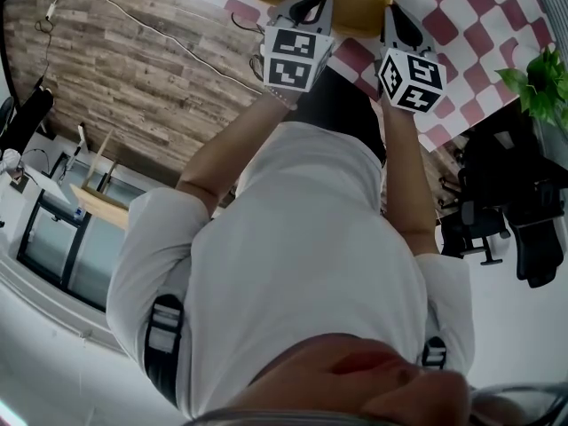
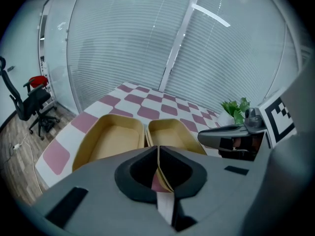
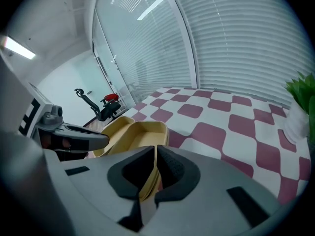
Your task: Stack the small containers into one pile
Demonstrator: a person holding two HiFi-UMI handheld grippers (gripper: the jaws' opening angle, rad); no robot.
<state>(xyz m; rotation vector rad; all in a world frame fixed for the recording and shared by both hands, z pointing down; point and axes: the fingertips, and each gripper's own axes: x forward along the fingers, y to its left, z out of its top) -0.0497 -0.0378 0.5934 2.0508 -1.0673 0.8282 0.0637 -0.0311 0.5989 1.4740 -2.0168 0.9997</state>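
Two tan containers lie side by side on the pink-and-white checked surface (image 1: 461, 25), and both grippers are on the one nearer the plant (image 1: 537, 82). The left gripper (image 2: 158, 154) has its jaws closed on a thin strip of rim of this held container (image 2: 170, 134), on the side farther from the plant. The right gripper (image 3: 155, 156) has its jaws pinched on the wall of the same container, on the plant side. The second container (image 2: 110, 136) sits just beside the held one, on the side away from the plant, open and with nothing in it. Whether the two walls touch cannot be told, nor whether the held container is off the surface.
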